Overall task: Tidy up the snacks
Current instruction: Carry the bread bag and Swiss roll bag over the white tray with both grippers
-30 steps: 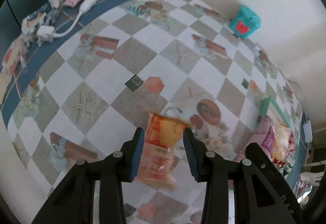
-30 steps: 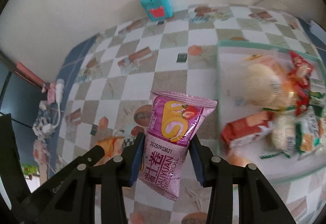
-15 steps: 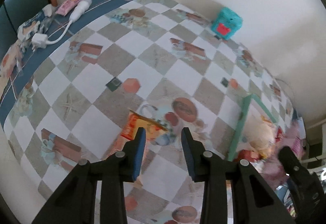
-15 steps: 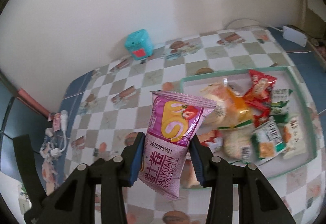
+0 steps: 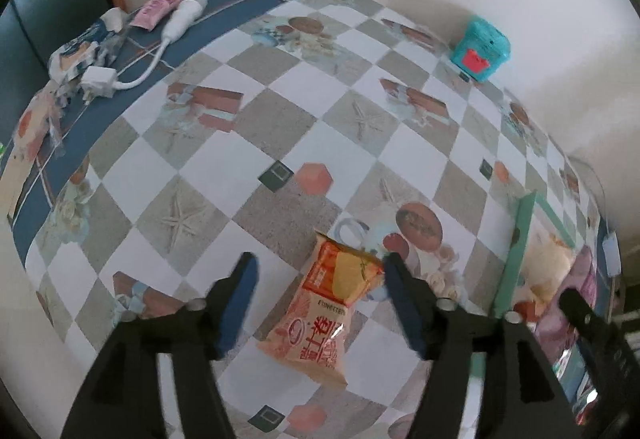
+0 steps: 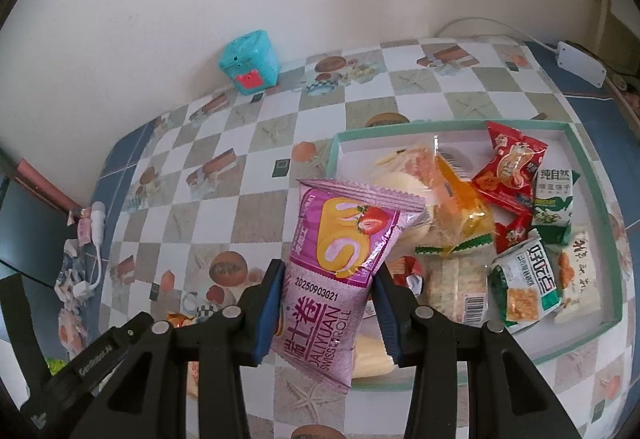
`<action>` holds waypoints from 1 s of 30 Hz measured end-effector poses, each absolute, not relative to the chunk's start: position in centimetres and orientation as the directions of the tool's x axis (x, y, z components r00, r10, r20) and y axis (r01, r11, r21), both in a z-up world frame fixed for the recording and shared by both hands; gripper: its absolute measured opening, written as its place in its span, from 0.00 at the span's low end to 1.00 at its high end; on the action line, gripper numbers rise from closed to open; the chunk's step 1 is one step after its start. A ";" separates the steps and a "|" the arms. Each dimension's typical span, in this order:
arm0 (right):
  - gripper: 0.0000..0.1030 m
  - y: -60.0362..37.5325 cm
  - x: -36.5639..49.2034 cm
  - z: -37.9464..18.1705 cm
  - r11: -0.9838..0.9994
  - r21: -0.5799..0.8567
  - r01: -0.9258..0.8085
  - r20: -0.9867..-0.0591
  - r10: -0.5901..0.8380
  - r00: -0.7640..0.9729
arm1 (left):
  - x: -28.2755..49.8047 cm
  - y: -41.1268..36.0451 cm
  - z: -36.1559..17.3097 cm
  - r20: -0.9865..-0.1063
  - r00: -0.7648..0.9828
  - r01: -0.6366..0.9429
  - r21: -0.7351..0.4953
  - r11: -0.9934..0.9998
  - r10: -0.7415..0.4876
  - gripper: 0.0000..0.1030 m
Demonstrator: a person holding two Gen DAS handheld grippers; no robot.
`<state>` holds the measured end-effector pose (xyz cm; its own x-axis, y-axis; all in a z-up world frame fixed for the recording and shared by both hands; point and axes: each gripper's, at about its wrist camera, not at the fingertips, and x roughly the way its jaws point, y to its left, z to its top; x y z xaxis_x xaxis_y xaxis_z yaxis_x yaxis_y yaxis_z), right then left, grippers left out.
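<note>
An orange Swiss roll packet [image 5: 332, 307] lies flat on the checkered tablecloth. My left gripper [image 5: 320, 303] is open, one finger on each side of the packet, not touching it. My right gripper [image 6: 326, 305] is shut on a purple strawberry Swiss roll packet [image 6: 336, 263] and holds it above the left end of the green-rimmed tray [image 6: 582, 151]. The tray holds several snack packets. The tray's rim [image 5: 516, 251] also shows at the right of the left wrist view.
A teal cube toy [image 5: 480, 49] [image 6: 249, 61] stands by the wall. A white charger with cable [image 5: 120, 77] and small packets lie on the blue border at the left. A white adapter [image 6: 580, 63] sits behind the tray.
My left gripper let go of the orange packet, which now lies on the cloth, and its jaws opened wide. My right gripper carried the purple packet over the tray's left end.
</note>
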<state>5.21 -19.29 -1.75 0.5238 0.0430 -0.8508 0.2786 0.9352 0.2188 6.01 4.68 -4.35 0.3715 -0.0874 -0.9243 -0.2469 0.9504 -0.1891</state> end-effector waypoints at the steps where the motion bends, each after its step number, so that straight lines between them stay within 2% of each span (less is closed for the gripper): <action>1: 0.45 -19.3 5.2 -1.7 0.936 0.217 0.278 -0.850 0.041 0.525 | 5.9 4.5 -4.7 -0.928 0.360 -0.232 -0.190 0.954 -0.097 0.73; 4: 0.45 -19.2 5.3 -1.8 0.936 0.214 0.278 -0.851 0.040 0.523 | 5.7 3.9 -5.8 -0.944 0.319 -0.207 -0.156 0.966 -0.084 0.73; 7: 0.45 -19.2 5.3 -2.1 0.934 0.211 0.287 -0.862 0.039 0.505 | 5.7 2.8 -6.8 -0.961 0.275 -0.176 -0.069 0.982 -0.018 0.73; 11: 0.45 -19.3 5.3 -2.4 0.932 0.207 0.296 -0.870 0.037 0.491 | 5.8 2.5 -8.3 -0.972 0.232 -0.175 -0.074 0.982 -0.032 0.72; 12: 0.45 -19.3 5.3 -2.4 0.933 0.206 0.296 -0.871 0.036 0.491 | 5.8 2.5 -8.5 -0.974 0.226 -0.176 -0.073 0.982 -0.031 0.64; 13: 0.45 -19.3 5.3 -2.4 0.933 0.205 0.295 -0.870 0.036 0.491 | 5.8 2.5 -8.6 -0.974 0.222 -0.176 -0.071 0.982 -0.031 0.50; 17: 0.45 -19.3 5.2 -2.2 0.934 0.205 0.293 -0.870 0.037 0.491 | 5.8 2.5 -8.5 -0.971 0.231 -0.182 -0.105 0.978 -0.061 0.39; 23: 0.45 -19.6 4.8 -0.9 0.933 0.208 0.294 -0.854 0.027 0.519 | 5.2 3.4 -4.7 -0.931 0.356 -0.207 -0.162 0.965 -0.079 0.38; 30: 0.45 -20.8 4.5 0.2 0.931 0.177 0.320 -0.846 -0.022 0.533 | 5.1 1.3 -0.8 -0.895 0.431 -0.143 -0.196 0.970 -0.118 0.38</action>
<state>4.54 -20.84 0.20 0.5327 -0.0224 -0.8460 0.3203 0.9306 0.1771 5.11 1.29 -0.80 0.4306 -0.1179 -0.8948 -0.1426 0.9701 -0.1965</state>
